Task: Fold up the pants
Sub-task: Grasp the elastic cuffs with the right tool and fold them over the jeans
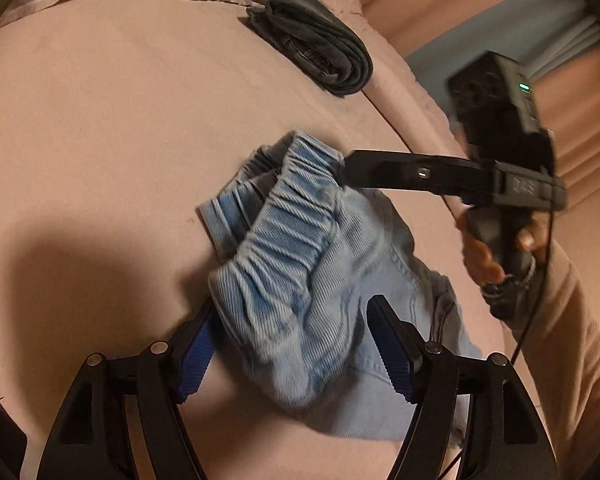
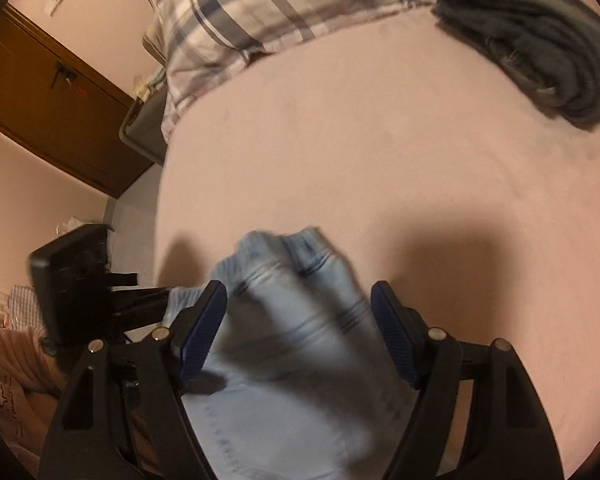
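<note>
Light blue pants lie bunched on the pink bed sheet, elastic waistband toward the far side. My left gripper is open, its blue-padded fingers on either side of the fabric. My right gripper reaches in from the right, its tip at the waistband. In the right wrist view the pants lie blurred between the spread fingers of my right gripper. The left gripper's body shows at the left.
A folded dark garment lies farther back on the bed; it also shows in the right wrist view. A plaid pillow lies at the head. A brown cabinet stands beyond the bed's left edge.
</note>
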Tool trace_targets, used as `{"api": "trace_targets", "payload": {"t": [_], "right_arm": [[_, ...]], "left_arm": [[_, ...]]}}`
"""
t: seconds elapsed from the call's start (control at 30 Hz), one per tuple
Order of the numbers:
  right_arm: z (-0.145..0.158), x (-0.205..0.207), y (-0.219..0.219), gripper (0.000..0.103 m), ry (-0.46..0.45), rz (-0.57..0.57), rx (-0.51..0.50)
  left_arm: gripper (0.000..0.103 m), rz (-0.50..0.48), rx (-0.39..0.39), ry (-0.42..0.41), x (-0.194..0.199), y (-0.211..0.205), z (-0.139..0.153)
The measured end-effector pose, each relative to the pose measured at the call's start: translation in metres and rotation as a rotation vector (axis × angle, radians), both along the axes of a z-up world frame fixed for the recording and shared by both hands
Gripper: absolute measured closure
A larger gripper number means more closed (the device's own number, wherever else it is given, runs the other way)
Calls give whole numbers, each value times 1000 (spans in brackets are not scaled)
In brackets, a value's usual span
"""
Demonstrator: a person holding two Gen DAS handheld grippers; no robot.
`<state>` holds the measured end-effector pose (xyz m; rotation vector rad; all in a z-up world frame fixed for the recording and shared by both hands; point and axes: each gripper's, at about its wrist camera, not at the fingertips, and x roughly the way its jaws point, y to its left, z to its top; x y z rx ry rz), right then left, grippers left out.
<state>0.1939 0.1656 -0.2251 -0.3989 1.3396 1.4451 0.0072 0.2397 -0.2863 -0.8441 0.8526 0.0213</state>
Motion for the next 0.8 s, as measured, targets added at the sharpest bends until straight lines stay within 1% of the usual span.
{"api": "trace_targets", "payload": {"t": [0.07,0.1,0.13,0.17,0.2,0.23,0.27,0.3,0.33,0.37,0.4,0.43,0.47,0.5,0.53,0.6,0.63,0.7,0.73,0.8], "right_arm": [[-13,3,9,27,82,33,-24],[-17,2,13,27,105,50,-28],[-20,0,16,29,128,72,-23],[-21,-4,20,35,144,93,-19],[-22,-7,23,39,137,106,-16],[-22,-10,23,49,115,115,-23],[-18,-14,22,62,79,128,-22],[-14,-16,19,64,61,139,-7],[-5,-19,13,69,44,146,20],[0,-22,8,75,32,151,42],[10,-26,2,77,12,158,66],[20,-30,-4,80,-7,164,86],[30,-33,-9,80,-19,167,109],[41,-35,-21,80,-38,166,130],[54,-39,-29,80,-59,161,154],[75,-43,-46,80,-94,146,197],[91,-47,-60,80,-121,133,222],[114,-48,-95,80,-161,115,263],[122,-48,-109,80,-179,103,278],[136,-48,-142,80,-213,63,304]], "left_arm": [[30,13,-29,-23,-4,4,-2],[29,16,-37,-36,-5,4,-4],[28,3,-28,-45,-4,3,-4],[25,-20,-5,-51,-1,0,-3],[24,-48,21,-60,4,-4,-1],[24,-57,30,-65,7,-5,-1],[31,-62,30,-77,7,-5,-1],[52,-57,22,-86,6,-2,0],[52,-48,5,-89,4,2,-2],[57,-55,-33,-114,0,4,-2],[59,-61,-19,-126,-2,2,2],[60,-72,39,-137,-5,-4,11],[61,-85,119,-152,-8,-15,26],[61,-93,162,-164,-9,-22,36],[62,-108,230,-189,-11,-33,52],[65,-137,337,-232,-17,-54,80],[65,-148,374,-242,-18,-62,89],[65,-196,501,-277,-21,-95,116],[65,-216,542,-289,-22,-108,124],[65,-280,646,-322,-21,-148,144]]}}
